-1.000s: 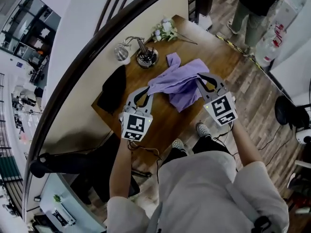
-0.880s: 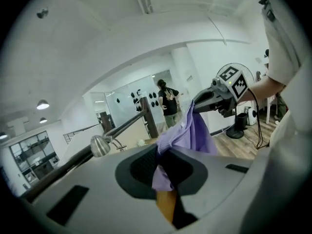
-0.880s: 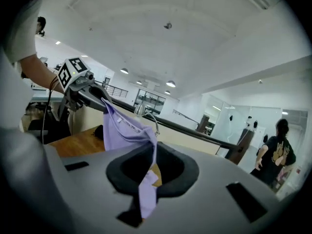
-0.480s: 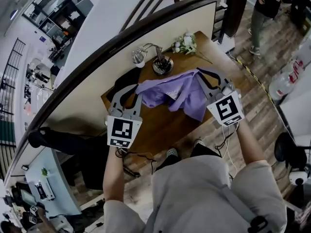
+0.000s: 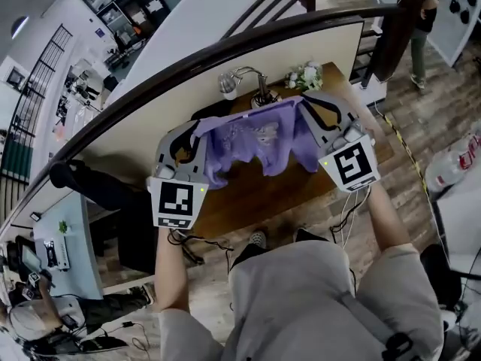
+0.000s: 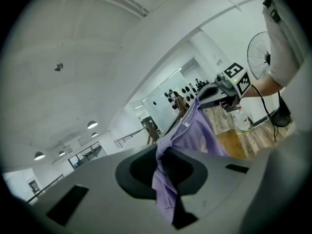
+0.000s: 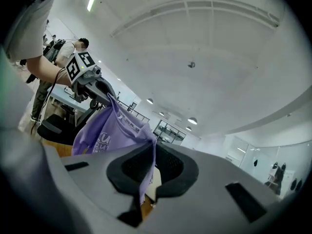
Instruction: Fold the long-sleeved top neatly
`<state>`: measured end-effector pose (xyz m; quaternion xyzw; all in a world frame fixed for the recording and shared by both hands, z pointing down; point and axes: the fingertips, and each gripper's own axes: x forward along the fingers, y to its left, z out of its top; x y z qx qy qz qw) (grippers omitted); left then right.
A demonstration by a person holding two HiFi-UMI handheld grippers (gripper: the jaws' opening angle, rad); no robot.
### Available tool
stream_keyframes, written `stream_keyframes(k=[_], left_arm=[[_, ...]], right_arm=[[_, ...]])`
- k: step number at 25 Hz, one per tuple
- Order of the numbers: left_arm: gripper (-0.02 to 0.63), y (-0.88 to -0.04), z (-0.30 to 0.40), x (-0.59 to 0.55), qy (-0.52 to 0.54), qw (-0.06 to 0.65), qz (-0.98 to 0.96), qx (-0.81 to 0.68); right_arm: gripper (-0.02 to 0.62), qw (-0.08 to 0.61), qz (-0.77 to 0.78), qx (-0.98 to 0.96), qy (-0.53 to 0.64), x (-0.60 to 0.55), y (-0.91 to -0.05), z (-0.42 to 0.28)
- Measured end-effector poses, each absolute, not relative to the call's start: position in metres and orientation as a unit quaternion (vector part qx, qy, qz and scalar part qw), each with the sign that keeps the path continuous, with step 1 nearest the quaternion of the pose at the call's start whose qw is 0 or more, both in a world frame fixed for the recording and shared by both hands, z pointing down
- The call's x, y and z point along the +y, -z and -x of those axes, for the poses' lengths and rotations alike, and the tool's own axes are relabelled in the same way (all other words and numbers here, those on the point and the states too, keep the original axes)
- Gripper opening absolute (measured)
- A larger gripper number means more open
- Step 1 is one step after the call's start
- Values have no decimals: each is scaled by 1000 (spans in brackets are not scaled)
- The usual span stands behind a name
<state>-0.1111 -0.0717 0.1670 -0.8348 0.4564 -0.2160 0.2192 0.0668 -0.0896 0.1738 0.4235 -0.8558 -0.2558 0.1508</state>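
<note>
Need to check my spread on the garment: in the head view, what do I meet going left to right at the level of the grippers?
left gripper → purple long-sleeved top, stretched out between the two → right gripper. Each gripper is shut on an edge of the top.

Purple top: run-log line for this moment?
left tool: shut on purple top | right tool: shut on purple top | purple top: spread between both tools, hanging over table

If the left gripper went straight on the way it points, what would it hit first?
Beyond the top it holds, the left gripper seems to face open hall. The rail behind the table might be in line; depth is unclear.
</note>
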Motion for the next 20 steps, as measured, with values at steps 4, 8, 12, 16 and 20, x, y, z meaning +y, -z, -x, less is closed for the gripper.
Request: stream_keyframes(k=[4, 8, 12, 16, 20], left_arm=[[40, -147, 106, -49, 215, 236, 816, 483], [40, -129, 102, -27, 212, 251, 799, 503], [40, -114, 92, -3, 206, 259, 791, 515], [40, -103, 87, 13, 197, 268, 779, 531], [40, -104, 82, 18, 207, 281, 775, 527]], right_arm=[[25, 129, -403, -860, 285, -79, -149, -70], [25, 109, -393, -858, 311, -65, -122, -74], [25, 101, -380, -857, 333, -43, -107, -81], [25, 73, -385, -866, 310, -31, -102, -90], [23, 84, -374, -866, 321, -28, -109, -89]])
